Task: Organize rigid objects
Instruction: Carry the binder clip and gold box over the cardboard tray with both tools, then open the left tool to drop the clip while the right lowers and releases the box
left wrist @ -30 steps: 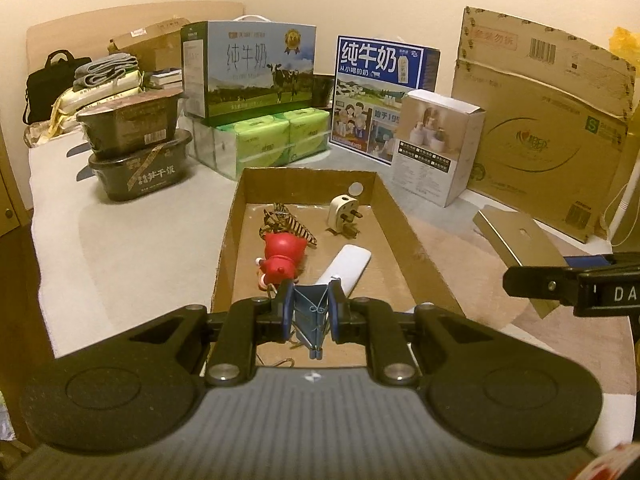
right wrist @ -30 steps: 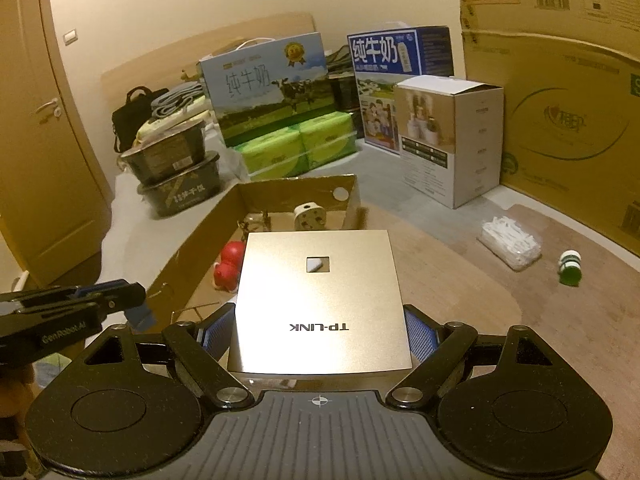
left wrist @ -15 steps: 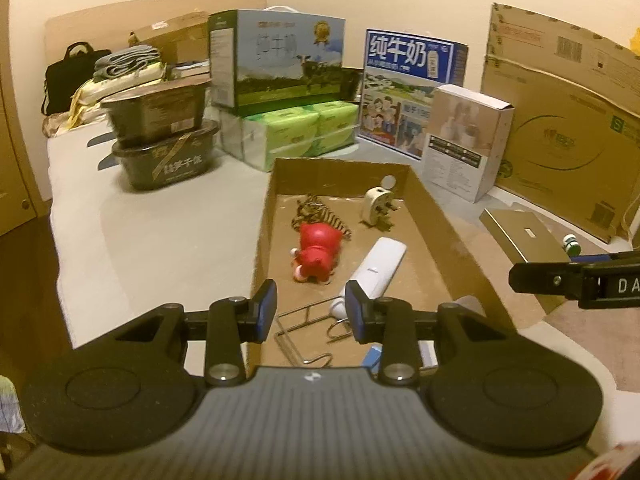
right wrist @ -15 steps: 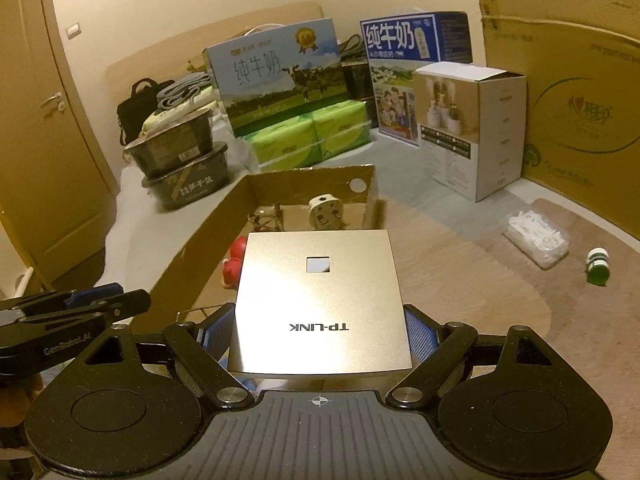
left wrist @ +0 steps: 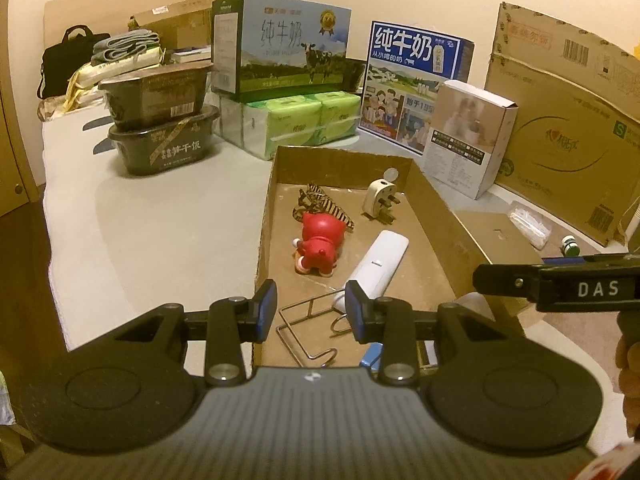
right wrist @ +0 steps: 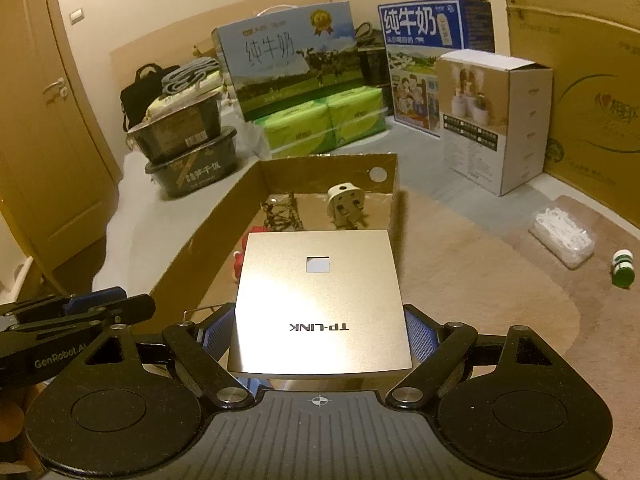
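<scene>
Cartons line the wall behind a cardboard tray (left wrist: 432, 200) on the mat. Left gripper (left wrist: 311, 306) hangs over the tray's near edge, jaws slightly apart and empty above a wire hook (left wrist: 308, 332). Right gripper (right wrist: 320, 330) pinches a gold router (right wrist: 320, 300) wide over the tray's near right corner; mat right of the tray lies bare.

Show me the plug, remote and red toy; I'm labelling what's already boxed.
plug (left wrist: 379, 195): left wrist view, white body.
remote (left wrist: 378, 266): left wrist view, middle of its face.
red toy (left wrist: 319, 236): left wrist view, its back.
</scene>
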Tool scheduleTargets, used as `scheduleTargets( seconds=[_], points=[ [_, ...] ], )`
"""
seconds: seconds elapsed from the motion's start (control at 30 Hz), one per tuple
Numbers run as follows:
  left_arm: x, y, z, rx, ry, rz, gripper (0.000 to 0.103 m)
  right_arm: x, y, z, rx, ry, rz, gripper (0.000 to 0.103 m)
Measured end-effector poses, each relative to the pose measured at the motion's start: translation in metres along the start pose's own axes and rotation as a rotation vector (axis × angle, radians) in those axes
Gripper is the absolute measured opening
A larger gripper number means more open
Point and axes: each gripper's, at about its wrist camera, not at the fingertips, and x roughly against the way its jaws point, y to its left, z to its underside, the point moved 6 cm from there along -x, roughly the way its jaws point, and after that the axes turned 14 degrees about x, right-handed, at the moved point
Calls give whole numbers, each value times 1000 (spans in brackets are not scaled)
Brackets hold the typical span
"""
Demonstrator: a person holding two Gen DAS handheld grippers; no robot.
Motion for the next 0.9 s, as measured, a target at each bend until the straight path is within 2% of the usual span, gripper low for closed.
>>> scheduleTargets(
  seconds=[0.37,0.53,0.6,0.63,0.67,0.9],
  points=[
    [-13,9,-2,15,18,0,33,-29,7,-3,-5,30,-17,85],
    [-21,11,-2,14,25,-3,34,-41,8,-7,-18,26,-56,85],
    [-22,12,-3,14,18,-13,46,-44,11,-9,-6,21,-80,86],
    [-23,12,-3,14,12,-20,59,-44,12,-9,8,14,-77,86],
    [-22,13,-3,14,4,-26,67,-44,12,-10,19,6,-66,87],
    [-19,13,-3,18,1,-32,70,-37,5,-5,5,12,-25,89]
  ],
)
